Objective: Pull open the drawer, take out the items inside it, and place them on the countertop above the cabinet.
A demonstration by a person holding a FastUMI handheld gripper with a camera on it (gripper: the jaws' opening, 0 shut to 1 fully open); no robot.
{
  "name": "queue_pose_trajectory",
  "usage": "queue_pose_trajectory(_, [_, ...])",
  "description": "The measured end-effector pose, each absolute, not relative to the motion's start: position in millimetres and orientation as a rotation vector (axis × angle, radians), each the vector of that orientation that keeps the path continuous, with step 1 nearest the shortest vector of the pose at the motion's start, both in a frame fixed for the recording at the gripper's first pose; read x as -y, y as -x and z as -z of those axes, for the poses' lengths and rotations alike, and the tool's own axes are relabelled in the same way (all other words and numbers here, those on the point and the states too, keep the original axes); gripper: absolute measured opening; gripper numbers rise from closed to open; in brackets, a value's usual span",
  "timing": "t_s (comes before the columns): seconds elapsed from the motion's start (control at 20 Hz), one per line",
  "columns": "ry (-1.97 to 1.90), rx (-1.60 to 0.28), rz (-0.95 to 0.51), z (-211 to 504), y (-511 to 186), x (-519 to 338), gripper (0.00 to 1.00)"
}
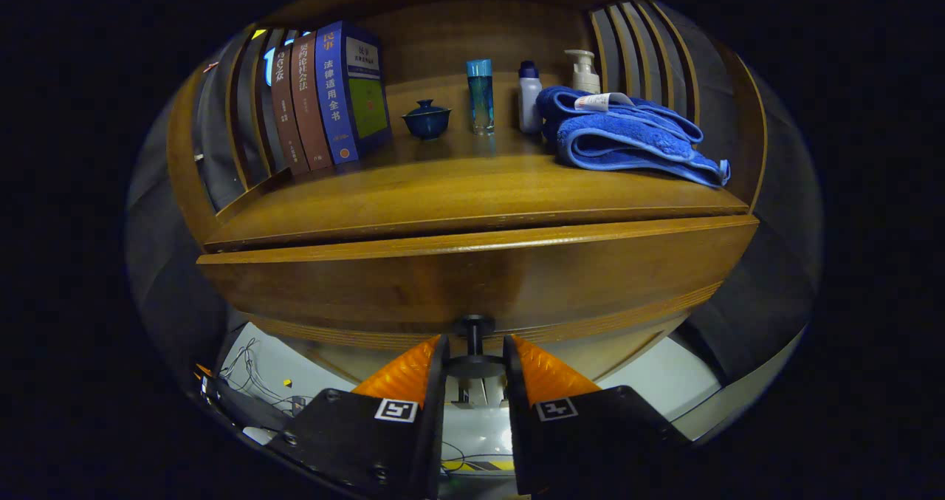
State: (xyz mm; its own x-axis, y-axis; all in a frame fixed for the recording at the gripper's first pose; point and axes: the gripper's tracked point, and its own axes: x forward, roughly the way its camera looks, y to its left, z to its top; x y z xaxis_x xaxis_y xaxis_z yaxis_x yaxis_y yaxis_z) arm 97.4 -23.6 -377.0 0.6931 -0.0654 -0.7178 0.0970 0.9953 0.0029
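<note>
Tool (pixel 475 363) fingers pinching the drawer knob (pixel 475 330); drawer front (pixel 472 278) just ahead, barely out from under the counter (pixel 458 190). Contents unseen; emptying not yet begun.

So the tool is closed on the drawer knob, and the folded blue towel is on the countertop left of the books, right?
Not quite. In the gripper view the folded blue towel lies on the countertop right of the books. The tool does grip the drawer knob.
</note>
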Motion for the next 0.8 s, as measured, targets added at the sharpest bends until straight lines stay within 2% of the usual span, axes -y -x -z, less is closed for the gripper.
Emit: queue_pose_trajectory(0.8, [-0.032, -0.848, 0.096, 352.2, 22.4, 20.5, 0.43])
